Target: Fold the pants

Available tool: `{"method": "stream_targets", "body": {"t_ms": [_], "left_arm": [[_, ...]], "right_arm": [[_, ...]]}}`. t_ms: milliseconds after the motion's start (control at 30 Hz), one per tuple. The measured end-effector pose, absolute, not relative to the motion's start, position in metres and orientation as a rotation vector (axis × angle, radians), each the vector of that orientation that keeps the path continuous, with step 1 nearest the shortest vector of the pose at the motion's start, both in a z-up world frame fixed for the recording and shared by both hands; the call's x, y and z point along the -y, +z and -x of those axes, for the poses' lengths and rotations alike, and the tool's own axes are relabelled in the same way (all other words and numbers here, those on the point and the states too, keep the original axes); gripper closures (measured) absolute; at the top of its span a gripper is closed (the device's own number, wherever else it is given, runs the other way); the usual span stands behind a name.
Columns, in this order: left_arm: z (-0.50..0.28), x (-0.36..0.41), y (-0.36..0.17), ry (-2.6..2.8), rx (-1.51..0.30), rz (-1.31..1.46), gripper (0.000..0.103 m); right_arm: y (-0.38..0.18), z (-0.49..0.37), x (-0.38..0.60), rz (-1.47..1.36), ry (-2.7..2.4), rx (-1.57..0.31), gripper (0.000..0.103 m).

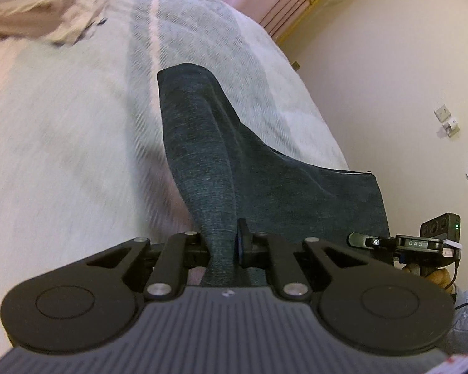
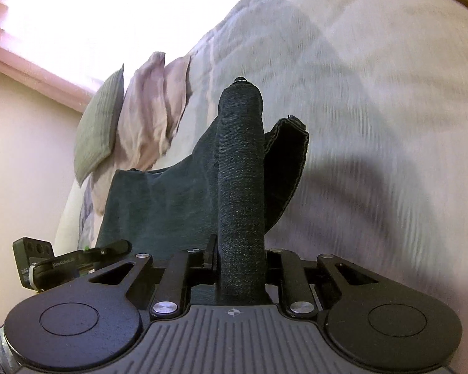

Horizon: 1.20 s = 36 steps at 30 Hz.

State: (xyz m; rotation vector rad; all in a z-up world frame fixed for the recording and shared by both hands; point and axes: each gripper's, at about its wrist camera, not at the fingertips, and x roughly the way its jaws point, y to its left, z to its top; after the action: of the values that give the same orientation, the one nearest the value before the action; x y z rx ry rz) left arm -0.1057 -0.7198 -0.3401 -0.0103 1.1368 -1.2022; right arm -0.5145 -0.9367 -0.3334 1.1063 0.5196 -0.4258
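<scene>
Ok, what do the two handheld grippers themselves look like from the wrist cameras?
Both are matte black. The left gripper and the right gripper each have a ribbed grey deck, two round black discs, linkage arms with silver pins and a small crosshair mark. Seen from the other's camera, each carries a black box lettered DAS; a thin black cable trails nearby.

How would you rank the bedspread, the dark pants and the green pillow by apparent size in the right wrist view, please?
1. Bedspread
2. Dark pants, though nearness to the camera enlarges them
3. Green pillow

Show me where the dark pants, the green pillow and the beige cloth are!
dark pants [image 1: 202, 155], left wrist view, on the lifted fabric.
green pillow [image 2: 98, 127], right wrist view, on its ribbed face.
beige cloth [image 1: 37, 3], left wrist view, on its crumpled middle.
</scene>
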Motion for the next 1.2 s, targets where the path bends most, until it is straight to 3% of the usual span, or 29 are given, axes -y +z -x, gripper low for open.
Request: {"method": "stream_targets", "body": {"t_ms": [433,833,967,1200], "left_arm": [[0.008,0.903,-0.349,-1.263,-1.003,-0.029,0.094],[-0.027,0.978,-0.388,-1.23,-1.0,-0.145,0.093],[-0.032,0.987,-0.417,-1.161,-1.001,-0.187,0.085],[-0.027,0.982,-0.416,-1.133,-0.949,-0.254,0.075]], "right_arm": [[-0.355,0.449,1.12,-1.063,-0.482,-0.465,0.087],[-0.407,0.424,1.192,-1.048,-0.536,-0.512,0.087],[-0.434,0.426,1.193,-1.041,-0.613,-0.545,0.071],[-0.43,0.435,1.185,-1.001,-0.662,-0.525,0.065]]}}
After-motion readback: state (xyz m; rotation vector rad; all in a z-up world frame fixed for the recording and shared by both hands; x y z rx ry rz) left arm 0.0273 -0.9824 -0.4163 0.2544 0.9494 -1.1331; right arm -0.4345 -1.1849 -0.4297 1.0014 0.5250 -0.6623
